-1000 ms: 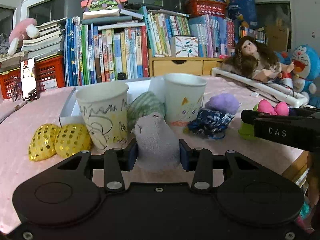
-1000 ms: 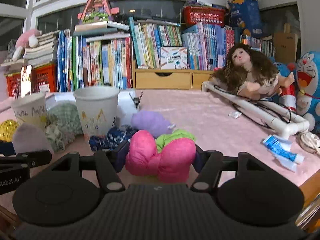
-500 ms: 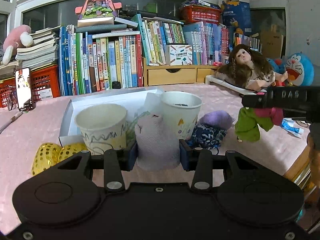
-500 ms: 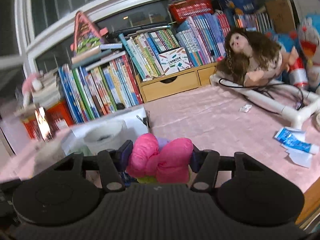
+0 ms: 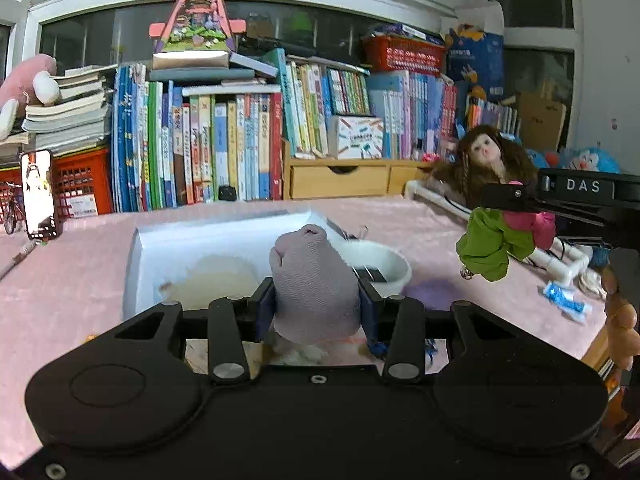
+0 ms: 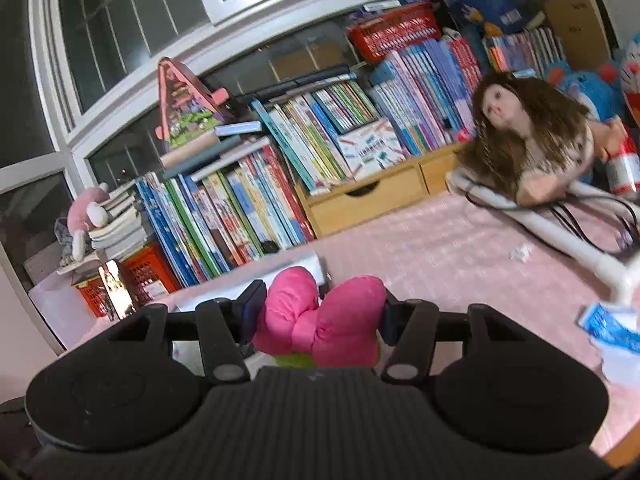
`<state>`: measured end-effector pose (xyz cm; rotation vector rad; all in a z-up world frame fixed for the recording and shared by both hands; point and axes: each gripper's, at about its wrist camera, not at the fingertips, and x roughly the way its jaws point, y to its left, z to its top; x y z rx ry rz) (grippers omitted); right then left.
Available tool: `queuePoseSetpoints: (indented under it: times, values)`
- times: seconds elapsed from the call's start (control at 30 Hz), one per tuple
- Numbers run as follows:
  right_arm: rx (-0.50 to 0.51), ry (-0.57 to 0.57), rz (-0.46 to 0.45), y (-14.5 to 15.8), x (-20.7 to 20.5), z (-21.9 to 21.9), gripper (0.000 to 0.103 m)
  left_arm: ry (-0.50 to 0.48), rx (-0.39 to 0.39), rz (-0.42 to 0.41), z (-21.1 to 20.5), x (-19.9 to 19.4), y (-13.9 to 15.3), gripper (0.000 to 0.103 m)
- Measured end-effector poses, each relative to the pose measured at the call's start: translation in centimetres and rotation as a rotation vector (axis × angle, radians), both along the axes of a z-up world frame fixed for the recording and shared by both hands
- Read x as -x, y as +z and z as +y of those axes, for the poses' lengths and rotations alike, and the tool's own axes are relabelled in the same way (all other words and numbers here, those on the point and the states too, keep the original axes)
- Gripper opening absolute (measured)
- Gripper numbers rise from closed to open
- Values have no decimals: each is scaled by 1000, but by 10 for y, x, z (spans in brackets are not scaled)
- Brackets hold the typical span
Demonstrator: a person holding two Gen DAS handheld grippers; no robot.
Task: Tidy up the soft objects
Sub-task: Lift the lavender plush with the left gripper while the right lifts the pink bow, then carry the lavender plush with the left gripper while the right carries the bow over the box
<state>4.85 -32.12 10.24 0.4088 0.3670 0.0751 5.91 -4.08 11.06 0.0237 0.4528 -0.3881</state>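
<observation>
Carrying both soft things above the counter (image 5: 80, 272): left tool (image 5: 316, 300) clamped on a grey sock (image 5: 314, 288), right tool (image 6: 318, 314) clamped on a pink bow (image 6: 320, 316). Next, probably lowering each into a paper cup (image 5: 384, 270).

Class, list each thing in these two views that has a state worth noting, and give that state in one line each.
Left gripper: shut on the grey sock.
Grey sock: held upright, lifted.
Right gripper: shut on the pink and green scrunchie.
Pink and green scrunchie: held, green part hanging below.
Paper cup: upright, open.
White box: open.
Doll: lying propped on white tubing.
</observation>
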Motion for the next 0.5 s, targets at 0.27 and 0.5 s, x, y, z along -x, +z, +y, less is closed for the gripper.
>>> queuePoseSetpoints:
  times: [0.27,0.5]
  values:
    - [72,49,-53,34,-30,24,60,72,-9,-42,33,-25,33,40]
    - [78,123,-12,50,-71,50,60,113,18,-7,61,-59,50,40]
